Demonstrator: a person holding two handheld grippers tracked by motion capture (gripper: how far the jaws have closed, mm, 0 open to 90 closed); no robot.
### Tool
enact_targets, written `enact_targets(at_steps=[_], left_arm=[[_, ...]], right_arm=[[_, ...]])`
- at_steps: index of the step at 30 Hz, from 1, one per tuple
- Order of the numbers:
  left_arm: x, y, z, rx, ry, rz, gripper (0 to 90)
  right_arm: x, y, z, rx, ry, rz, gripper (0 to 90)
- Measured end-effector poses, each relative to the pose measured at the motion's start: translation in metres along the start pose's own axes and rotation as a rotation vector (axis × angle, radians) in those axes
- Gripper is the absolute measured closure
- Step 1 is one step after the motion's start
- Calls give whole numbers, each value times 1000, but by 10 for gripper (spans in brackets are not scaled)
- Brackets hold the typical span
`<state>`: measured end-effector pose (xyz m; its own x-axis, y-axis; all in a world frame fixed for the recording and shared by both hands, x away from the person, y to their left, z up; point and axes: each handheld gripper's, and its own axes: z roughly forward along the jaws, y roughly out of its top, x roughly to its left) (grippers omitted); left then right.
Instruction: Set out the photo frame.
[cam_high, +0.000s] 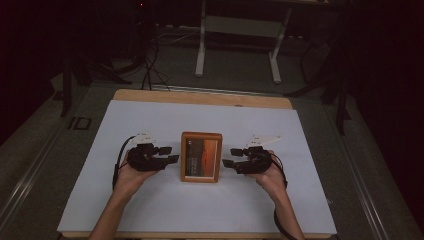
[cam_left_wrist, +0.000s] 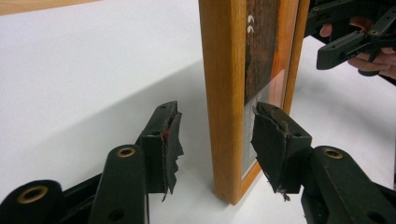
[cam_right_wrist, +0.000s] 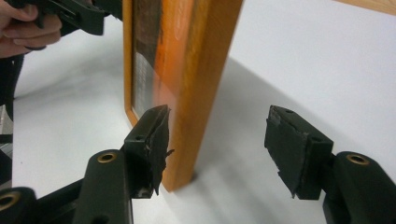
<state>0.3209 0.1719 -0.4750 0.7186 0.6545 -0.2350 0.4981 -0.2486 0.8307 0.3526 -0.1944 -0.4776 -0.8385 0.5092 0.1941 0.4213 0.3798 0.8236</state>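
Wooden frame (cam_high: 201, 156): flat on white-covered counter (cam_high: 150, 210), between left gripper (cam_high: 167, 154) and right gripper (cam_high: 231, 157). Gripper views add glossy orange-brown picture, smooth side rails, frayed black jaw pads (cam_left_wrist: 173, 144). Both jaws wide open astride a rail, holding nothing.

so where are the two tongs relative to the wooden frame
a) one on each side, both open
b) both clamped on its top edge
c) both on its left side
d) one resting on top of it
a: in the high view the left tongs and right tongs flank the wooden frame, jaws apart.
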Motion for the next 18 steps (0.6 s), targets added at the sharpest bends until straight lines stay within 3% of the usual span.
enact_targets(at_steps=[7, 11, 13, 16, 17, 18], left_arm=[[0, -6, -3, 6, 53, 9, 497], [0, -16, -3, 37, 133, 34, 485], [0, -18, -4, 42, 148, 39, 485], [3, -30, -4, 72, 237, 47, 482], [3, -30, -4, 72, 237, 47, 479], [5, -35, -5, 79, 283, 39, 479]], right_arm=[[-5, -14, -7, 23, -30, 13, 395], [-9, -23, -15, 30, -59, 27, 395], [-9, -26, -18, 36, -72, 31, 395], [-12, -38, -24, 57, -114, 41, 391], [-13, -41, -26, 70, -141, 46, 390], [-13, -41, -26, 70, -141, 46, 390]])
